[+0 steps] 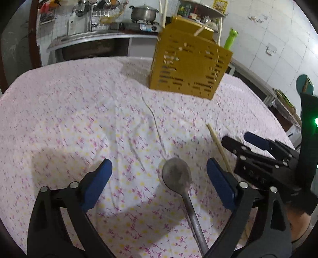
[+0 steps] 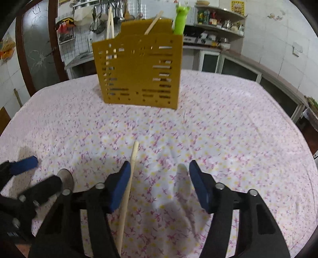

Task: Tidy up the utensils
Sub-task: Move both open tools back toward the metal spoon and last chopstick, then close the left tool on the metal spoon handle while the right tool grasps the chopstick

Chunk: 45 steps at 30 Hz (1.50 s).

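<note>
A metal spoon (image 1: 176,176) lies bowl-forward on the flowered tablecloth (image 1: 79,119), between the fingers of my left gripper (image 1: 159,164), which is open and does not touch it. A wooden chopstick (image 2: 131,178) lies beside the inner face of the left finger of my right gripper (image 2: 160,165); that gripper is open, and its other pad is well clear of the stick. In the left wrist view the chopstick (image 1: 217,144) runs between the two grippers, with the right gripper (image 1: 235,138) to its right. The yellow perforated utensil holder (image 2: 139,69) stands at the far side of the table with chopsticks (image 2: 153,23) in it.
A green frog-shaped item (image 2: 179,21) sticks up at the holder's right end. The left gripper (image 2: 45,170) and the spoon's bowl (image 2: 67,178) show at the right wrist view's lower left. A kitchen counter with a pot (image 1: 144,12) and shelves lie beyond the table.
</note>
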Motion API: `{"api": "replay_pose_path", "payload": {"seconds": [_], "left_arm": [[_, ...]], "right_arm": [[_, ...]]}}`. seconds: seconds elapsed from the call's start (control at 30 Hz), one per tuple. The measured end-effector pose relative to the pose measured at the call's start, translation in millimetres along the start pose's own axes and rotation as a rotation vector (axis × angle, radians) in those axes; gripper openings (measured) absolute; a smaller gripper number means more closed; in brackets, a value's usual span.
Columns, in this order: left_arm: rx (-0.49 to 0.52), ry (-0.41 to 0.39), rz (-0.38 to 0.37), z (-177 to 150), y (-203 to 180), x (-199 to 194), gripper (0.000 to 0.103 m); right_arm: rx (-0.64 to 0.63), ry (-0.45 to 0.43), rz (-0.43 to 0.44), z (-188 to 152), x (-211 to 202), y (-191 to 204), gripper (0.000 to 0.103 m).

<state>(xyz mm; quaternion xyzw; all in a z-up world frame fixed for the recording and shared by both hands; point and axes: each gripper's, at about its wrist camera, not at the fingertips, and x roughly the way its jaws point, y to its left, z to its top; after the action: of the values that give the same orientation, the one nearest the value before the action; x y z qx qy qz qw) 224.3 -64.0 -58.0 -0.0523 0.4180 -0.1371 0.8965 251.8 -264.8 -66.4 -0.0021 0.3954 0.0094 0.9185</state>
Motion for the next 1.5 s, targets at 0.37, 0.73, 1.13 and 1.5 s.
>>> {"api": "replay_pose_path", "payload": {"seconds": [0.37,0.73,1.13,1.5], "left_arm": [[0.059,0.05,0.016,-4.3,-13.5,19.0,0.07],[0.091,0.046,0.047,-3.8,-10.9,18.6,0.036],[0.113,0.056,0.034,-1.3,-4.7,17.7,0.014],[0.105,0.067,-0.016,2.1,0.6,15.8,0.01]], "right_arm": [[-0.011,0.056,0.04,5.6,19.6,6.3,0.044],[-0.017,0.053,0.061,4.2,17.0,7.1,0.017],[-0.01,0.053,0.07,3.5,16.0,3.4,0.014],[0.009,0.049,0.09,3.0,14.6,-3.6,0.012]]}}
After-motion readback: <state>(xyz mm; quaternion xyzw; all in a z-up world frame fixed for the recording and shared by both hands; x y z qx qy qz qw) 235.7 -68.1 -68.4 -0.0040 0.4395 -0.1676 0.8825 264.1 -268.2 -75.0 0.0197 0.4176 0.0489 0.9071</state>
